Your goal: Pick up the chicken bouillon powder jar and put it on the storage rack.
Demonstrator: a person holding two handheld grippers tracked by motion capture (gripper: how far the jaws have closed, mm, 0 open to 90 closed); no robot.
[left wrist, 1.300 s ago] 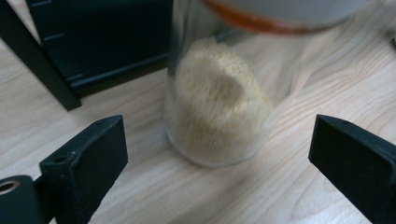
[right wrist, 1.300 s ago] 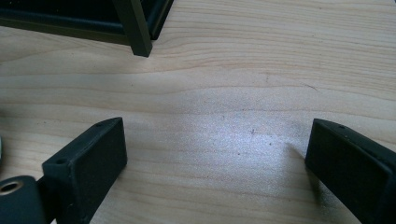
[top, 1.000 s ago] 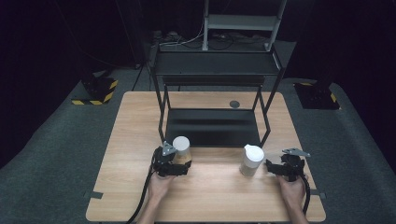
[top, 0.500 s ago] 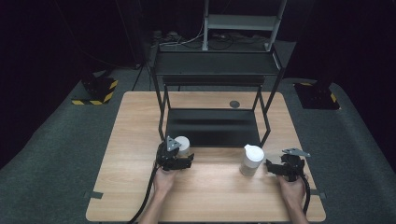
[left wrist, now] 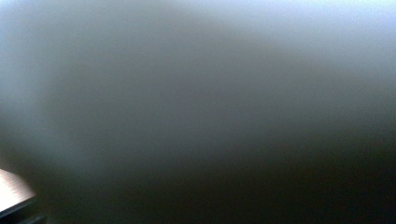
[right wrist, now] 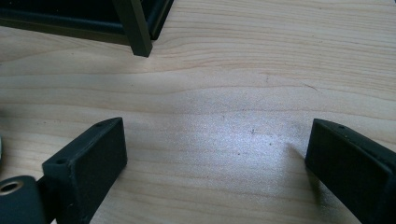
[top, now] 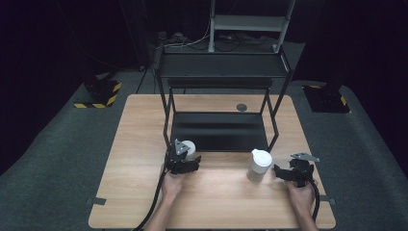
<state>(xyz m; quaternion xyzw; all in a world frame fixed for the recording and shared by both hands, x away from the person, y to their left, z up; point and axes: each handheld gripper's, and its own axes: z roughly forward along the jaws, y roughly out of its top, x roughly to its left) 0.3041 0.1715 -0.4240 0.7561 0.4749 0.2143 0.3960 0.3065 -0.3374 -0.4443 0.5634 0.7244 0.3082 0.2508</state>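
**Now the left gripper clamps the white cup**

We see the left gripper with its jaws just closed on the white cup, which stands near the black rack's left front leg. The right gripper rests with jaws spread wide over bare table, just right of the white lidded bottle, not touching it.
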